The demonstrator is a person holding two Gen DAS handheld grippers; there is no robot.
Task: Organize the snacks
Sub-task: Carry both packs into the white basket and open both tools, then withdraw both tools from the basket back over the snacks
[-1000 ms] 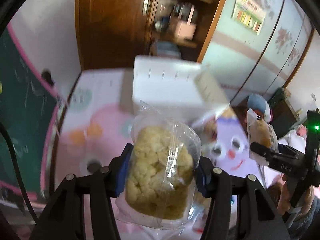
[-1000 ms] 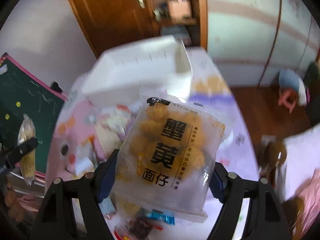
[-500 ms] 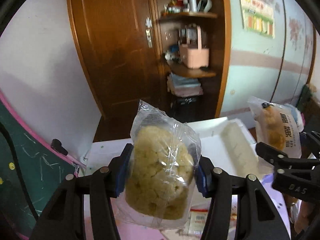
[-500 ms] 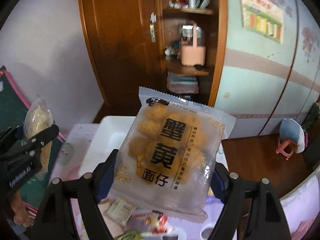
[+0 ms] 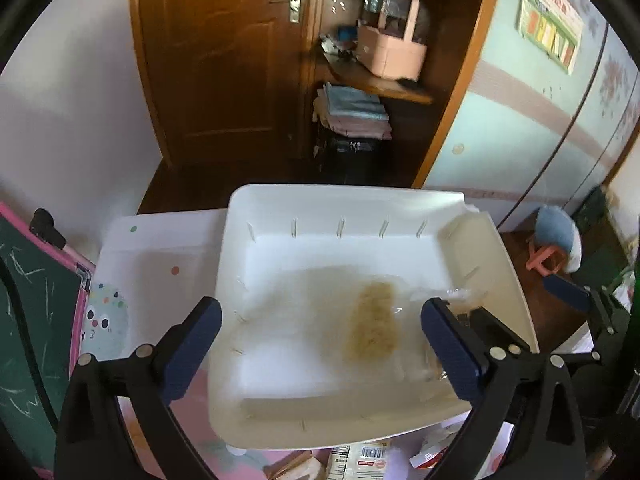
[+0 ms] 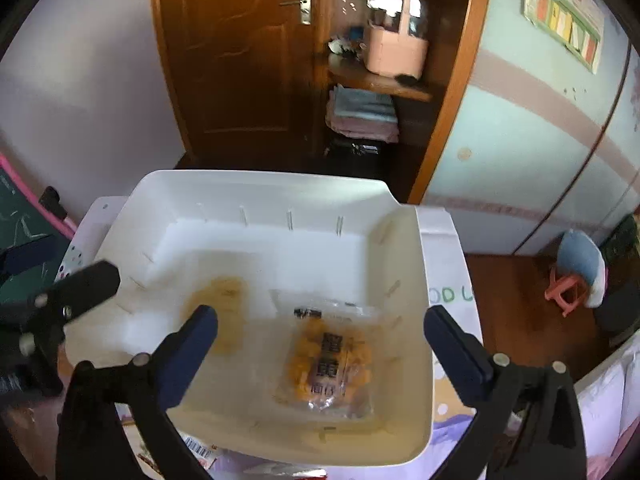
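A white plastic bin (image 5: 344, 193) fills the middle of both views. Inside it, a clear bag of pale crisp cake (image 5: 374, 328) shows as a blur below my left gripper (image 5: 320, 336). The left jaws are opening wide and nothing sits between the pads. In the right wrist view an orange snack packet with black characters (image 6: 328, 364) lies in the bin (image 6: 264, 176). My right gripper (image 6: 322, 340) is above it, jaws opening and clear of the packet. The pale bag (image 6: 224, 308) lies to its left, near the left gripper's finger (image 6: 80, 288).
Loose snack packets (image 5: 360, 456) lie on the pink cartoon tablecloth (image 5: 108, 320) just under the bin's near edge. A green chalkboard (image 5: 24, 320) stands at the left. Behind are a wooden door (image 5: 224, 60) and shelves. A small pink stool (image 6: 568, 288) sits on the floor at the right.
Both grippers moved forward over the white bin and opened. The pale bag and the orange packet left the jaws and are now in the bin.
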